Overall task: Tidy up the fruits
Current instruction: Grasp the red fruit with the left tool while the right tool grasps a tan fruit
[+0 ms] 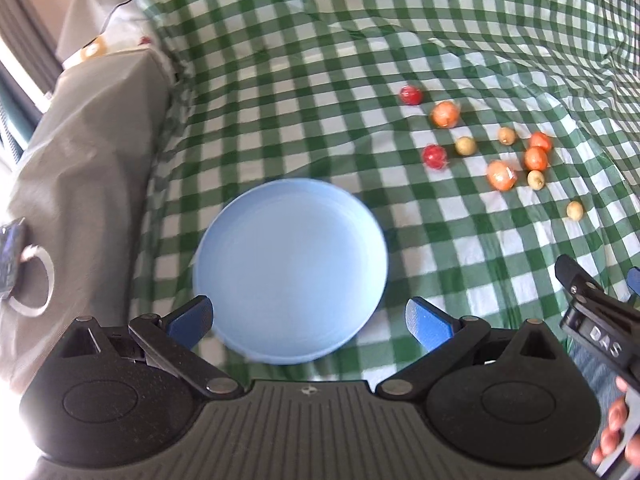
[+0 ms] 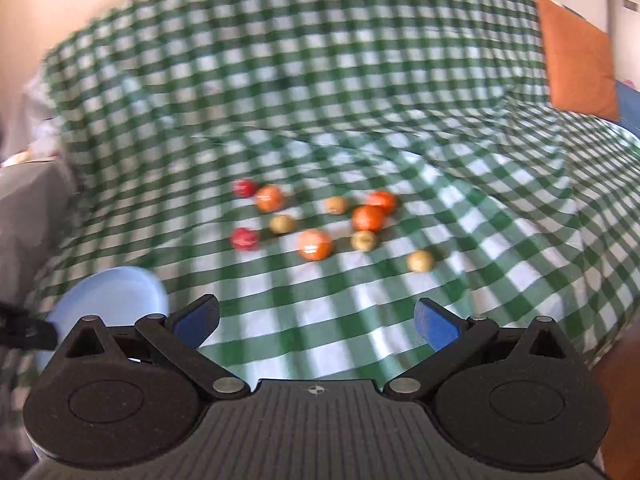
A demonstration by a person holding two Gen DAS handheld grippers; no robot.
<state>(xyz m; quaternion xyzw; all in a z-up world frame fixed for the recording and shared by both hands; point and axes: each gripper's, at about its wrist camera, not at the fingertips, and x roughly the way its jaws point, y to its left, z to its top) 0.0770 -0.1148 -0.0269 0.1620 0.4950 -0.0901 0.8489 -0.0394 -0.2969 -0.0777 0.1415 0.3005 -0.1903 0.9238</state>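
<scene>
Several small fruits lie loose on a green-and-white checked cloth [image 1: 320, 80]: red ones [image 1: 434, 156] [image 2: 244, 239], orange ones [image 1: 501, 175] [image 2: 315, 244] and yellow-green ones [image 1: 465, 146] [image 2: 420, 261]. An empty light blue plate [image 1: 292, 268] lies left of them; its edge shows in the right wrist view [image 2: 116, 292]. My left gripper [image 1: 308, 320] is open and empty, just above the plate's near rim. My right gripper [image 2: 316, 320] is open and empty, short of the fruits; it also shows in the left wrist view [image 1: 600, 316].
A grey cushion [image 1: 80, 160] with a dark device and white ring [image 1: 24, 268] lies left of the plate. An orange pillow [image 2: 576, 60] stands at the far right. The cloth [image 2: 320, 80] is wrinkled and rises at the back.
</scene>
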